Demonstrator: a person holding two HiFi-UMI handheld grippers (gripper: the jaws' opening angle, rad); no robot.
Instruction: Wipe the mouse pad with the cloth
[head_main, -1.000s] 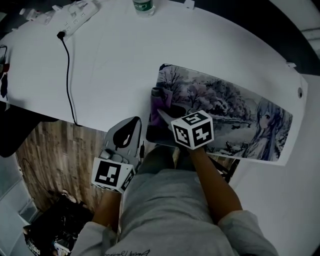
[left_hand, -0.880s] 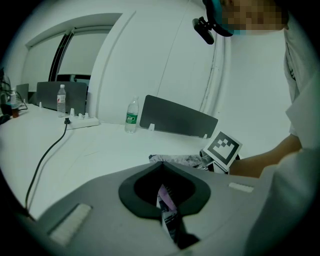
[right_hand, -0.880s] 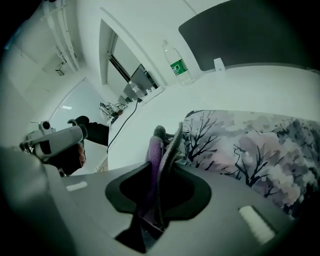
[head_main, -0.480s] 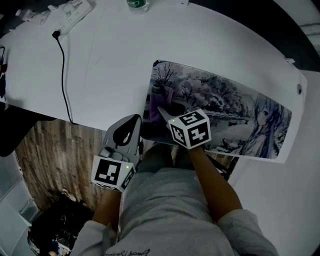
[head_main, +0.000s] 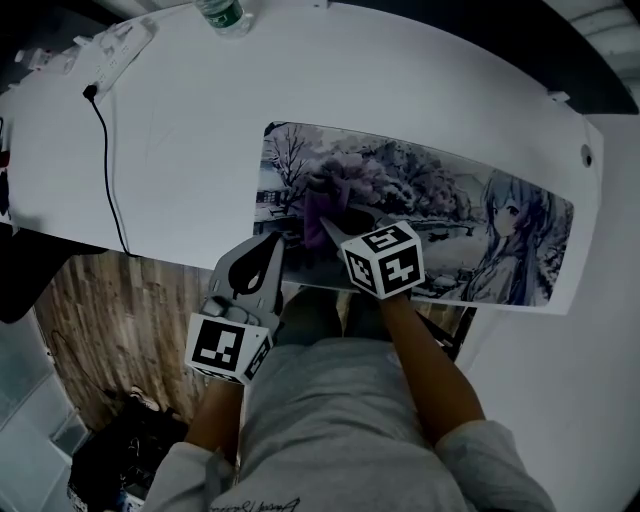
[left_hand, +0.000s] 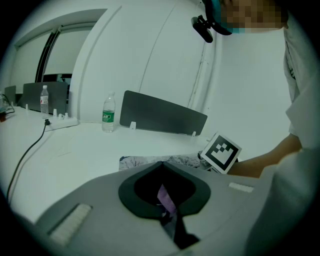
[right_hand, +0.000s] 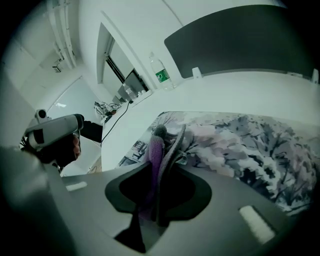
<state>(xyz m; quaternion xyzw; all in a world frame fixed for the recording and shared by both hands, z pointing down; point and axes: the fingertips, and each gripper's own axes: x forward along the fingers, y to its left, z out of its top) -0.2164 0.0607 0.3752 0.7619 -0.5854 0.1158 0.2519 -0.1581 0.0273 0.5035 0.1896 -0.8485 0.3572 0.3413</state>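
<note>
Your right gripper (right_hand: 168, 137): jaws clamped on one purple cloth (right_hand: 154, 150), atop one printed mouse pad (head_main: 440, 200). Left gripper (left_hand: 161, 165): jaws together. One bottle (head_main: 222, 12): green label, unreadable.

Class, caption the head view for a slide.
Right gripper holds purple cloth on the mouse pad; left gripper shut nearby.

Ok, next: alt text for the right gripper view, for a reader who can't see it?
The right gripper, jaws shut on a purple cloth, holds it over a long mouse pad printed with snowy trees, on a white table. A green-labelled water bottle stands beyond, near a dark divider panel.
</note>
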